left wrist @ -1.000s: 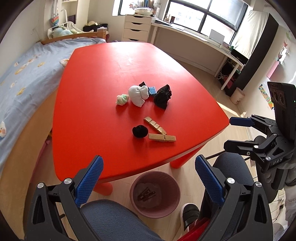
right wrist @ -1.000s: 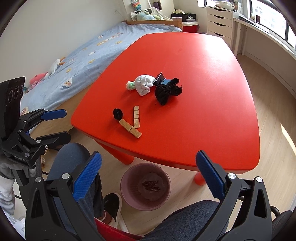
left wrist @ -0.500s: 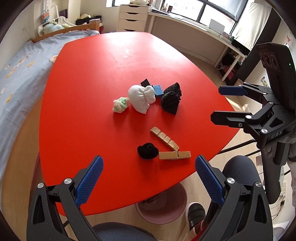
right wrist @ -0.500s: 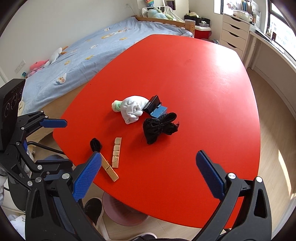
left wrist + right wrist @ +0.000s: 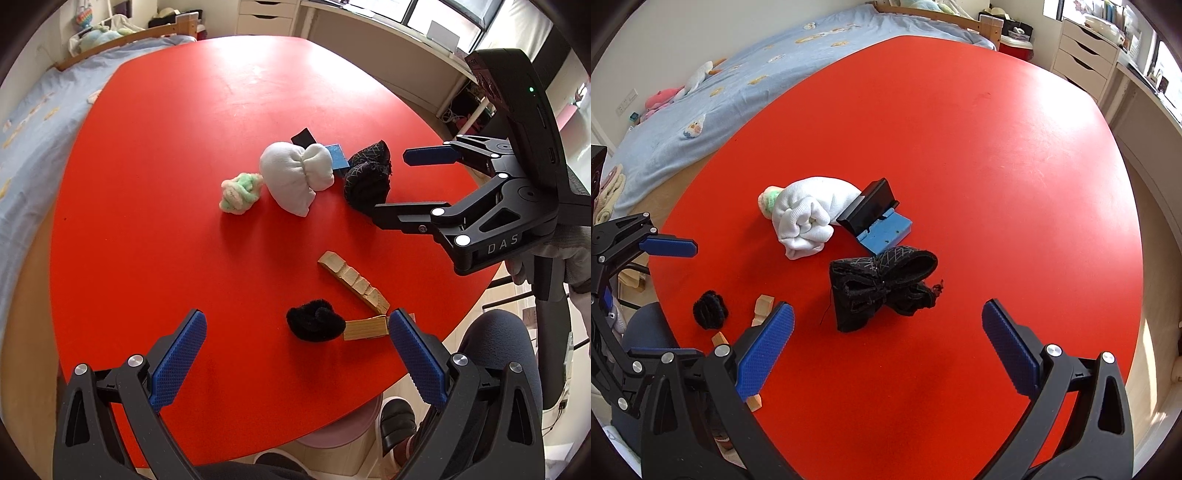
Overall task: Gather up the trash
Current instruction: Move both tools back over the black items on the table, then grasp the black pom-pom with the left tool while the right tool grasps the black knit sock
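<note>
On the red table (image 5: 177, 155) lie a small black fuzzy ball (image 5: 314, 325), wooden block strips (image 5: 354, 282), a white rolled sock (image 5: 295, 177), a green-and-cream wad (image 5: 240, 190), a black crumpled sock (image 5: 367, 177) and a blue-and-black piece (image 5: 882, 227). My left gripper (image 5: 295, 365) is open, just short of the black ball (image 5: 709, 308). My right gripper (image 5: 886, 347) is open, just short of the black sock (image 5: 882, 286); it also shows in the left wrist view (image 5: 406, 184).
A pink bin (image 5: 332, 437) stands on the floor under the table's near edge, mostly hidden. A bed with a blue cover (image 5: 738, 77) runs along the table's left side. A white drawer unit (image 5: 1082, 55) and a long desk stand at the far wall.
Both grippers have moved forward over the table and closer to the items. The bin has slid almost out of view under the table edge. Both jaws stay open.
</note>
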Motion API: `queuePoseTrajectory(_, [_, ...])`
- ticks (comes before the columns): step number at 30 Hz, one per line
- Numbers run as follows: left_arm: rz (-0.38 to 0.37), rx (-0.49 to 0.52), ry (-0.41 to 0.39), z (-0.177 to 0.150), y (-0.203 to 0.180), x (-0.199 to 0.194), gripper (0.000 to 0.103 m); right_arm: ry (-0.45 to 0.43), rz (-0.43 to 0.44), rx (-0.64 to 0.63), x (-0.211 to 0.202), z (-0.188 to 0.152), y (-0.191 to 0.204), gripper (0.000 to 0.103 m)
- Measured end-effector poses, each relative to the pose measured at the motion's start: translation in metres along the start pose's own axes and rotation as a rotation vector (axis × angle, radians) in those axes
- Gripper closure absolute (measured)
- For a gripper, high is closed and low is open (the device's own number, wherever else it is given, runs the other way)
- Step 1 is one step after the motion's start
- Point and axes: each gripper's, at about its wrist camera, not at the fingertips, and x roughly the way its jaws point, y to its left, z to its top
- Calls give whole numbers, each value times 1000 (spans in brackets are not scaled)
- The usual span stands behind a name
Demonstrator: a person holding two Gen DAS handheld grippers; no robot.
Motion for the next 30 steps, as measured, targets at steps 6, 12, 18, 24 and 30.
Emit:
queuePoseTrajectory(6, [12, -3, 12, 2, 3, 6, 24, -7, 21, -19, 12, 6, 4, 5])
queuePoseTrajectory(12, [15, 0, 2, 3, 2, 5, 35, -7, 18, -27, 15, 8, 5, 29])
queuePoseTrajectory(18, [22, 22, 6, 3, -4, 2, 62, -9, 3, -32, 11, 8, 7, 46])
queuePoseTrajectory(24, [25, 20, 11, 3, -2, 2, 82, -17, -13, -26, 6, 5, 8, 52])
queuePoseTrajectory(30, [38, 6, -13, 3, 5, -6, 82, -46, -12, 0, -6, 3, 6, 53])
